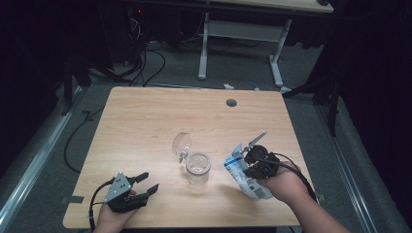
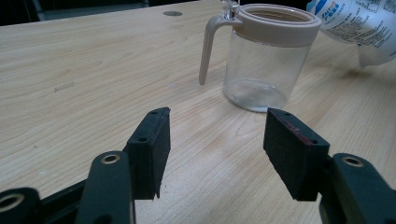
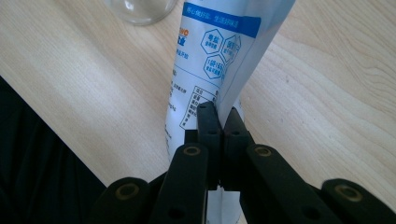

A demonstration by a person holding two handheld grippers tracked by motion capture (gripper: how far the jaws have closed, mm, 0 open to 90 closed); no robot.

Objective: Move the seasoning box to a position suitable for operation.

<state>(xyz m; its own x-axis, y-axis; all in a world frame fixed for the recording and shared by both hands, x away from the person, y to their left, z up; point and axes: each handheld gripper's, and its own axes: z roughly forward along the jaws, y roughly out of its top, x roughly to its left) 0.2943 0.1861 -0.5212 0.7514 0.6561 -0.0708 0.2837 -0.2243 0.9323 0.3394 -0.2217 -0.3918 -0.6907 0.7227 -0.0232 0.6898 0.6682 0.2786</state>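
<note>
High view: glass jar (image 1: 197, 168) empty, lid up; right claw (image 1: 248, 156) clamped on pouch (image 1: 243, 171), left claw (image 1: 148, 183) apart.

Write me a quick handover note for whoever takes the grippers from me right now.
Right gripper: shut on the white-and-blue pouch, pinching its edge and holding it just right of the jar.
Left gripper: open, holding nothing, resting on the table left of the jar.
Glass jar: upright mid-table, looks empty, hinged lid flipped open behind it.
Done: pouch picked up, jar open.
Left, probably: bring the pouch over the jar mouth and pour, steadying the jar with the left gripper if needed. Whether the pouch is already opened cannot be told.
</note>
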